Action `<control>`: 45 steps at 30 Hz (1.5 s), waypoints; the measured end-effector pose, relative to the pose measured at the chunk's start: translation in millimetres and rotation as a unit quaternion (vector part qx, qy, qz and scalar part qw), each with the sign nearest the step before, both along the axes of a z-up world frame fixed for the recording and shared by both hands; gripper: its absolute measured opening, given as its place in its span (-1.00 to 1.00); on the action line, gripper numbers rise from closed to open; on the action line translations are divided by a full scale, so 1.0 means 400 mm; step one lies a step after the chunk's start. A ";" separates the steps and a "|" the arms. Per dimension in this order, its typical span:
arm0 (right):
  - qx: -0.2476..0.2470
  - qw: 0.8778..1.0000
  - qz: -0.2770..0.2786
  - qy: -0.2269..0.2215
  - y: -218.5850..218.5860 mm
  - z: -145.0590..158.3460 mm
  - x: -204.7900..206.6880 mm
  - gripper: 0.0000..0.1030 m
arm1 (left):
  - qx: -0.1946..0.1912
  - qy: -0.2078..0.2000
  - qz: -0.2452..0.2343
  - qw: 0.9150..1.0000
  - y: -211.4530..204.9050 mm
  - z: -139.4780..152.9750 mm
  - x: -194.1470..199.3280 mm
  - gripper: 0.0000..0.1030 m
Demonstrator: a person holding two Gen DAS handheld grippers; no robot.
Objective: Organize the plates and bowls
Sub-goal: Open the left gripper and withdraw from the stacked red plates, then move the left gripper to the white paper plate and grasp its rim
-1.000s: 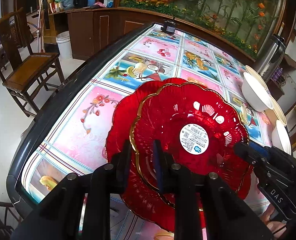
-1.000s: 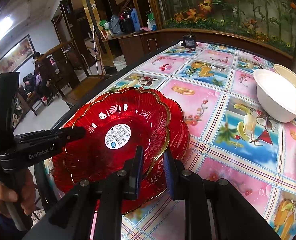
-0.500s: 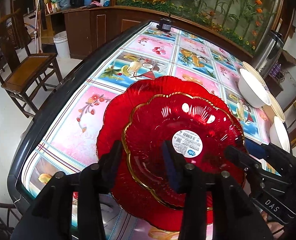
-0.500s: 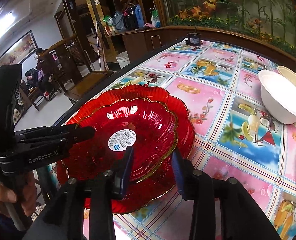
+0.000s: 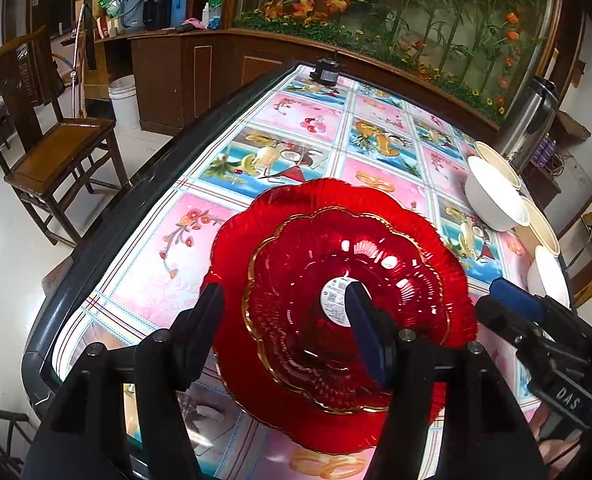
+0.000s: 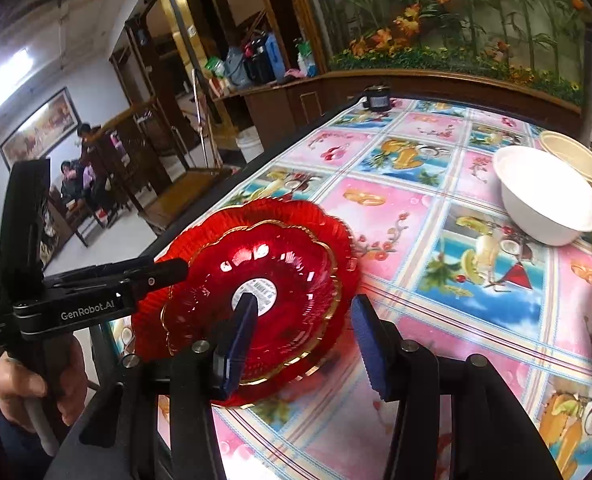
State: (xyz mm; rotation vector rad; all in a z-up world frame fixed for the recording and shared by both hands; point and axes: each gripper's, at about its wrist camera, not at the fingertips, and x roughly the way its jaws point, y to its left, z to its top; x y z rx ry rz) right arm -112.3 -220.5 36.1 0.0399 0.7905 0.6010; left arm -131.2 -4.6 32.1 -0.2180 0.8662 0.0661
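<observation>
Both claws released: left gripper (image 5: 284,320) and right gripper (image 6: 304,336) gape, empty. Small red plate (image 5: 348,308) sits nested on large red plate (image 5: 236,236), near the table's (image 5: 108,236) edge. Next, white bowls (image 6: 548,196): grip one rim squarely, then nest.

Table (image 5: 96,256), dark rim, under a fruit-and-flower oilcloth (image 5: 304,120). Wooden chair (image 5: 56,152) on a pale floor (image 5: 0,264), left. White bucket (image 5: 124,100) beside a dark wood counter (image 5: 200,72), far left; flasks and bottles (image 5: 156,6) on top. Planter wall of bamboo and orange flowers (image 5: 416,12) across the far side. Steel urn (image 5: 530,120), far right. Framed painting (image 6: 36,128) on a white wall, ceiling light (image 6: 4,76) above. Seated people (image 6: 78,172) beyond.
</observation>
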 end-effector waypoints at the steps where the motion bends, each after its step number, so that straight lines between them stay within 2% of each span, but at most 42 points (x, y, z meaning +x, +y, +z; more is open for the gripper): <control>1: 0.003 1.000 -0.004 0.000 -0.011 0.000 0.002 -0.03 | 0.002 -0.001 -0.002 1.000 -0.006 0.002 0.000 0.20; 7: 0.029 0.998 -0.048 0.002 -0.123 -0.002 0.004 -0.03 | 0.013 -0.011 -0.022 1.000 -0.053 0.025 -0.004 0.20; 13: 0.057 0.990 -0.129 -0.012 -0.308 0.022 0.004 -0.02 | 0.027 -0.017 -0.060 0.998 -0.134 0.044 -0.003 0.20; 17: 0.056 0.975 -0.214 -0.029 -0.467 0.046 -0.006 -0.01 | 0.032 -0.018 -0.093 0.995 -0.196 0.049 -0.002 0.20; 19: 0.043 0.965 -0.257 -0.039 -0.535 0.050 -0.010 0.09 | 0.034 -0.017 -0.108 0.993 -0.227 0.048 -0.001 0.20; 21: 0.007 0.953 -0.301 -0.034 -0.592 0.043 -0.003 0.27 | 0.037 -0.015 -0.125 0.991 -0.262 0.047 0.001 0.20; 24: -0.024 0.941 -0.336 -0.024 -0.642 0.020 0.012 0.27 | 0.045 -0.014 -0.149 0.988 -0.312 0.046 -0.003 0.20; 29: -0.038 0.938 -0.343 0.015 -0.661 -0.031 0.052 0.27 | 0.061 -0.009 -0.186 0.981 -0.383 0.038 -0.015 0.20; 33: -0.027 0.945 -0.326 0.021 -0.649 -0.051 0.057 0.29 | 0.072 -0.001 -0.202 0.977 -0.421 0.027 -0.016 0.20; 37: -0.020 0.968 -0.252 0.001 -0.577 -0.031 0.041 0.29 | 0.074 0.005 -0.212 0.975 -0.448 0.020 -0.016 0.20; 39: 0.005 0.980 -0.201 0.009 -0.547 -0.027 0.038 0.28 | 0.075 0.007 -0.214 0.974 -0.455 0.019 -0.016 0.20; 40: 0.035 0.983 -0.178 0.024 -0.545 -0.028 0.039 0.26 | 0.074 0.009 -0.216 0.974 -0.459 0.019 -0.015 0.20; 42: 0.042 0.981 -0.187 0.033 -0.553 -0.026 0.044 0.26 | 0.068 0.014 -0.219 0.973 -0.464 0.021 -0.010 0.20; 45: 0.021 0.971 -0.239 0.021 -0.597 -0.005 0.050 0.26 | 0.063 0.014 -0.218 0.974 -0.471 0.028 0.001 0.20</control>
